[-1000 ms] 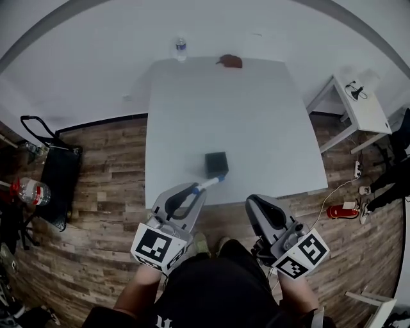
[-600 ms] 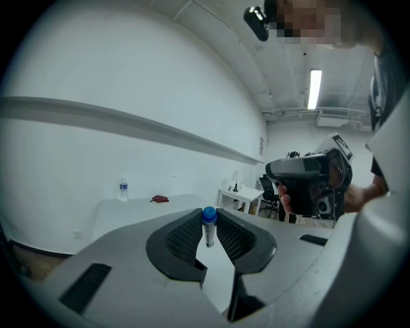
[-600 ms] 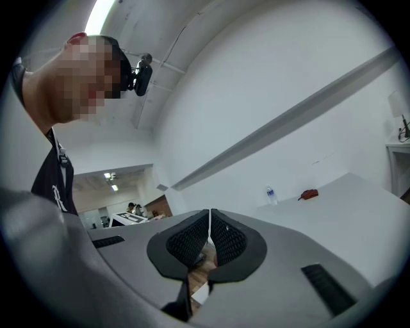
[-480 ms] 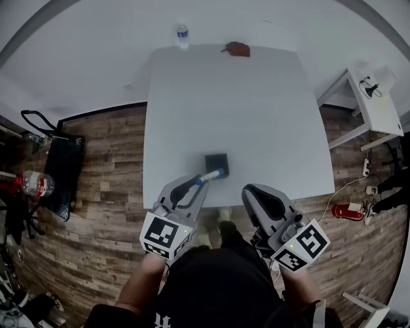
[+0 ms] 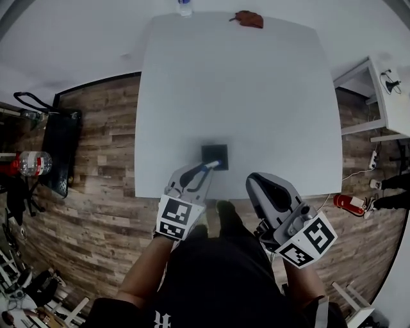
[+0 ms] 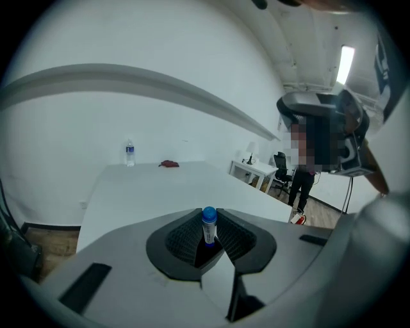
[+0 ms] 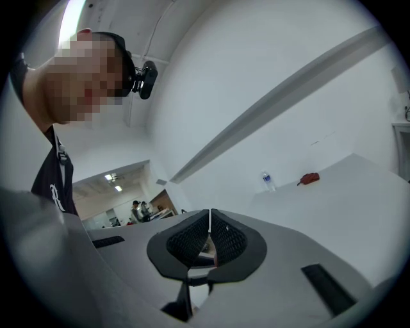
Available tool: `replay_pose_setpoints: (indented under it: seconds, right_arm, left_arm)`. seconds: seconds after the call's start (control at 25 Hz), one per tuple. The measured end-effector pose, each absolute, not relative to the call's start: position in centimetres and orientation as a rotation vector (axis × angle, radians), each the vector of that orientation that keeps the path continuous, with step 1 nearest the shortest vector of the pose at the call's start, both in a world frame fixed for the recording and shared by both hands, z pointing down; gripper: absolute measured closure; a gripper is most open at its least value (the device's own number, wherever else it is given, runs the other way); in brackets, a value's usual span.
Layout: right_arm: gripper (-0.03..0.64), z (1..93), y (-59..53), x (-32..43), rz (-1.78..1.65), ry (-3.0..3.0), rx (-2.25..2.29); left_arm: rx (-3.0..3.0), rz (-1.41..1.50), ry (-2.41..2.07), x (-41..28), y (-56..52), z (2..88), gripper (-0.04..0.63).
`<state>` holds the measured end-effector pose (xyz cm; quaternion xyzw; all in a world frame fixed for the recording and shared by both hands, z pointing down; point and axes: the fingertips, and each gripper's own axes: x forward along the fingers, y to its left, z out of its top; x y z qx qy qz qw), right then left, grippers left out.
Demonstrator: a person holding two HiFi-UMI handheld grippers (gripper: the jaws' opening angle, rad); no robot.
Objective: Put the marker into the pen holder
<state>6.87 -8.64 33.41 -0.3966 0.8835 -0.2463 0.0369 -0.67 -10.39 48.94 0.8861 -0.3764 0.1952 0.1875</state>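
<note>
The pen holder (image 5: 214, 155), a small dark square cup, stands on the white table (image 5: 237, 90) near its front edge. My left gripper (image 5: 204, 172) is shut on the marker (image 5: 212, 165), a white barrel with a blue cap. The cap reaches the holder's near rim. In the left gripper view the marker (image 6: 209, 224) stands upright between the pads of the left gripper (image 6: 209, 242), which points down the table. My right gripper (image 5: 257, 183) hangs off the table's front edge, to the right of the holder. In its own view the right gripper (image 7: 209, 222) is shut on nothing and tilted up at the wall.
A water bottle (image 5: 185, 8) and a red-brown object (image 5: 248, 19) lie at the table's far edge. A white side table (image 5: 378, 96) stands to the right, a black bag (image 5: 54, 147) on the wooden floor to the left. A person (image 6: 306, 179) stands beyond the table.
My left gripper has carried the marker forward, so its blue cap now meets the holder's near rim. The head view has tipped further down. The right gripper has barely moved.
</note>
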Motion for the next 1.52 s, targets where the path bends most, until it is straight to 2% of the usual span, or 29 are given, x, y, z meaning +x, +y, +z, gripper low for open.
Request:
replay_pose_setpoints:
  seconds: [0.68,1.16,1.32,1.52]
  right_arm:
    - [0.598,37.2,-11.9,9.0,-0.908,2.689,-1.246]
    - [0.598,37.5,-12.5,9.1,-0.93,2.69,-1.251]
    - [0.598,37.4,-12.4,9.1,-0.925,2.689,-1.246]
    - [0.598,37.4,-12.7,8.8,-0.919,2.69,-1.239]
  left_arm:
    - [2.3,0.772,-1.044,0.7,-11.5,56.9,0.526]
    - [2.247,0.826,-1.019,0.7,-11.2,58.1,0.52]
    - [2.247,0.803,-1.036,0.5,-11.4,57.7,0.484]
    - [2.249,0.788,-1.065,-0.1,-12.1,57.3,0.478]
